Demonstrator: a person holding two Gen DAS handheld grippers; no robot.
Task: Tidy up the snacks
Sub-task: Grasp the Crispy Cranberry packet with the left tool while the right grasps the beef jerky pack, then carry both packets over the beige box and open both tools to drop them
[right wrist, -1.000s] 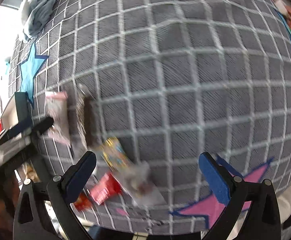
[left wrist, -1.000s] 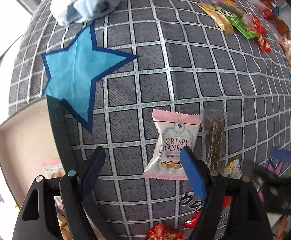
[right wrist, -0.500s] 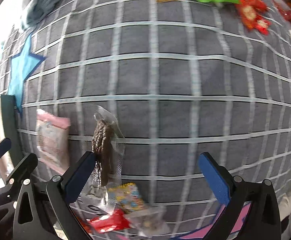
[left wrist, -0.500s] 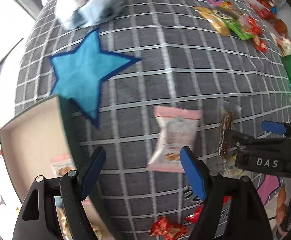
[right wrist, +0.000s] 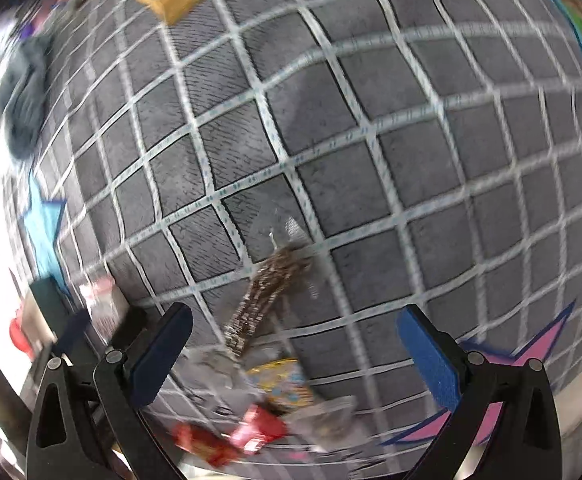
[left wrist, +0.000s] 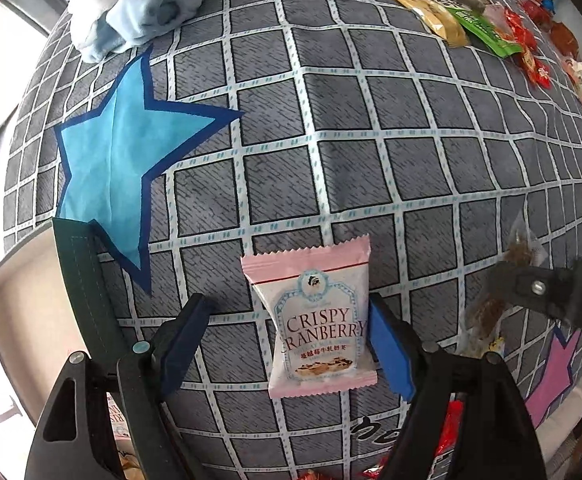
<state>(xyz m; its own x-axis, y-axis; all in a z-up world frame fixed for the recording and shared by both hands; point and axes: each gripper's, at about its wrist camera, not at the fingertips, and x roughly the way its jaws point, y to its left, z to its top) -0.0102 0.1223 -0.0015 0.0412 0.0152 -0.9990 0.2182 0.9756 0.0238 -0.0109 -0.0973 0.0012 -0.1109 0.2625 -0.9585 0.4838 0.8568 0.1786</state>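
Observation:
A pink Crispy Cranberry packet [left wrist: 315, 320] lies flat on the grey checked cloth [left wrist: 331, 120]. My left gripper [left wrist: 287, 344] points down over it, jaws opening. The packet is between the blue pads, its right edge next to the right pad. In the right wrist view a dark brown snack strip in clear wrap [right wrist: 267, 296] lies on the cloth, just ahead of my open right gripper [right wrist: 295, 360] and nearer its left finger. Nothing is gripped. The same strip [left wrist: 487, 312] shows at the right of the left wrist view, partly behind a black finger [left wrist: 531, 288] of the right gripper.
A beige box with a dark green rim [left wrist: 83, 280] stands at the left edge, with a packet inside. Small colourful [right wrist: 279, 380] and red packets [right wrist: 251, 432] lie near the front edge. More snacks [left wrist: 451, 16] lie far right. A light blue cloth heap [left wrist: 143, 0] lies at the back.
My left gripper has come down closer over the pink packet, which now sits between its pads. My right gripper has slid left and rolled, bringing the brown strip between its fingers.

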